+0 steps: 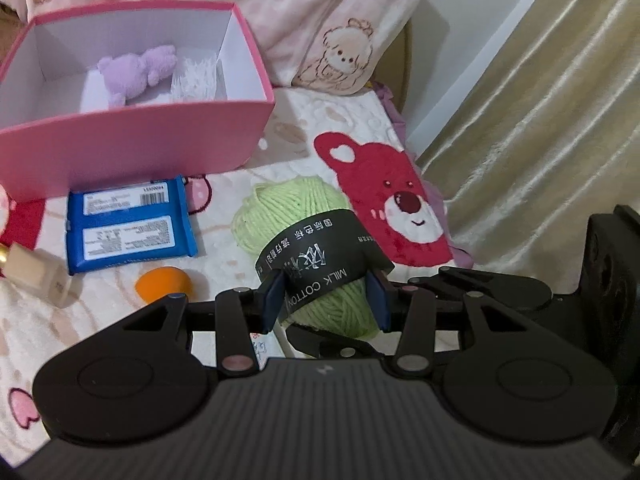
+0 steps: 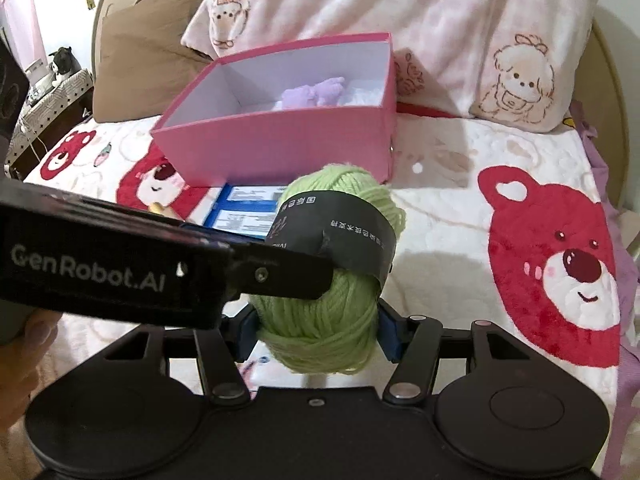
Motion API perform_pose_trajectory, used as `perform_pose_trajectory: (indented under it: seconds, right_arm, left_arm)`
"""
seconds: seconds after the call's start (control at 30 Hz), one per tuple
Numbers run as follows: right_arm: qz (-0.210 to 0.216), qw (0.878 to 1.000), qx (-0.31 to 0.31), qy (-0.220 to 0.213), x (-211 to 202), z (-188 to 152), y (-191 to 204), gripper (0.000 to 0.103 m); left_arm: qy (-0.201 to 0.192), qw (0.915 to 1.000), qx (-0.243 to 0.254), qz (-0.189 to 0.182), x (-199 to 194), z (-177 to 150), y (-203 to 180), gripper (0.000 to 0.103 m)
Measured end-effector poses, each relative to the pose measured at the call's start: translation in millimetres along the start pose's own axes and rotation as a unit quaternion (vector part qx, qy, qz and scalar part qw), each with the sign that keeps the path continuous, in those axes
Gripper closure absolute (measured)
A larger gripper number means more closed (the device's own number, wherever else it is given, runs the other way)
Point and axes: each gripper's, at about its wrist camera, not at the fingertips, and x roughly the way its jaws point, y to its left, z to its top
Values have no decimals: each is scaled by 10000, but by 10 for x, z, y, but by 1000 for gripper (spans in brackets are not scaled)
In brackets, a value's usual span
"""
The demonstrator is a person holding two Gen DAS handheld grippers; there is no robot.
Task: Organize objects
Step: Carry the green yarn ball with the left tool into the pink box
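Now both tools hold the same thing. My right tool [image 2: 316, 334] has its blue pads pressed into the bare lower end of a ball of pale green yarn [image 2: 320, 308], and my left tool [image 1: 326, 300] is clamped across the black paper band [image 1: 320, 256] around the ball's middle, where white lettering reads "MILK COTTON". Neither tool is wide; each is closed on the skein, the left one narrower because the band is the waist.

From the right wrist view the left tool comes in from the left and crosses just above my right one, so the two grips sit close together along the skein. Its long axis runs away from me and upward, and the free rounded end points toward the open pink cardboard box [image 2: 280, 148] beyond. The ball appears to hang clear of the bed's cream blanket with red bear faces [image 2: 560, 260].

I judge the coming move is forward and over the box's near wall. A blue flat packet [image 1: 128, 224] and an orange egg-shaped sponge [image 1: 164, 284] lie on the blanket between me and the box. Inside it rest a lilac plush toy [image 1: 136, 74] and something white.
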Motion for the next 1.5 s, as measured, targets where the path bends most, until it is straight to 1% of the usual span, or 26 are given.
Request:
perform_pose_trajectory:
  seconds: [0.23, 0.37, 0.47, 0.57, 0.7, 0.83, 0.9, 1.0, 1.13, 1.3, 1.5]
  right_arm:
    - [139, 9999, 42, -93, -266, 192, 198, 40]
    - [213, 9993, -21, -294, -426, 345, 288, 40]
    - [286, 9983, -95, -501, -530, 519, 353, 40]
    - [411, 9964, -103, -729, -559, 730, 389, 40]
    - [462, 9944, -126, -940, -469, 1027, 434, 40]
    - [547, 9940, 16, -949, -225, 1328, 352, 40]
    - [567, 9943, 60, -902, -83, 1458, 297, 40]
    - [538, 9959, 146, -715, 193, 1643, 194, 40]
    - [310, 9985, 155, -426, 555, 1791, 111, 40]
    - [-144, 9998, 127, -52, 968, 1870, 69, 40]
    - [-346, 9987, 121, 365, 1312, 1858, 43, 41]
  left_arm:
    - [-200, 9997, 108, 42, -427, 115, -98, 60]
    - [-409, 9988, 229, 112, -673, 258, -173, 60]
    - [-621, 9974, 278, 217, -849, 402, -197, 60]
    - [-832, 9955, 349, 288, -1002, 616, -149, 60]
    - [-968, 9940, 326, 385, -1045, 909, -8, 60]
    - [-1054, 9924, 351, 533, -899, 1196, 154, 60]
    - [-1073, 9919, 358, 586, -751, 1329, 259, 60]
    - [-1032, 9926, 254, 587, -519, 1494, 442, 60]
    - [-918, 9945, -9, 504, -146, 1652, 719, 60]
    - [-741, 9962, -339, 304, 265, 1715, 1032, 59]
    - [-493, 9957, -754, 235, 561, 1644, 1318, 59]
